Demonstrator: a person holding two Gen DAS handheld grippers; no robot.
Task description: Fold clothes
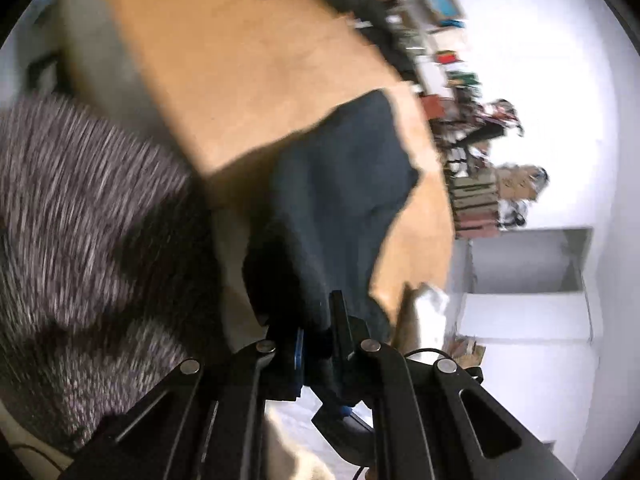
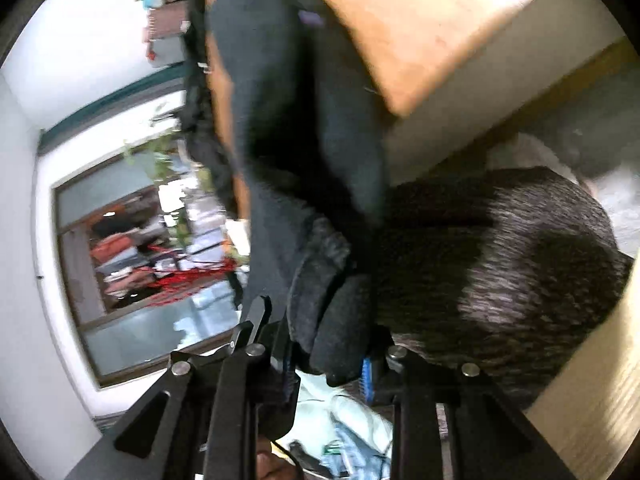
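Both tongs were clenched on the dark garment, which hung from them over the counter.

Your left tongs (image 1: 316, 344) pinched a thin edge; your right tongs (image 2: 326, 360) gripped a thicker bunched fold. The dark garment (image 1: 344, 184) looked soft, light and limp, draping toward the counter (image 1: 224, 80) at upper left; you were best holding corners or hems.

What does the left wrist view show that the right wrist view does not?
Only the left wrist view shows the white cabinet and cluttered shelves past the table's end. Only the right wrist view shows the window and pale clothes below the gripper. Both show the dark garment lying over the wooden table, a grey fuzzy fabric, and a gripper, left and right, shut on the garment.
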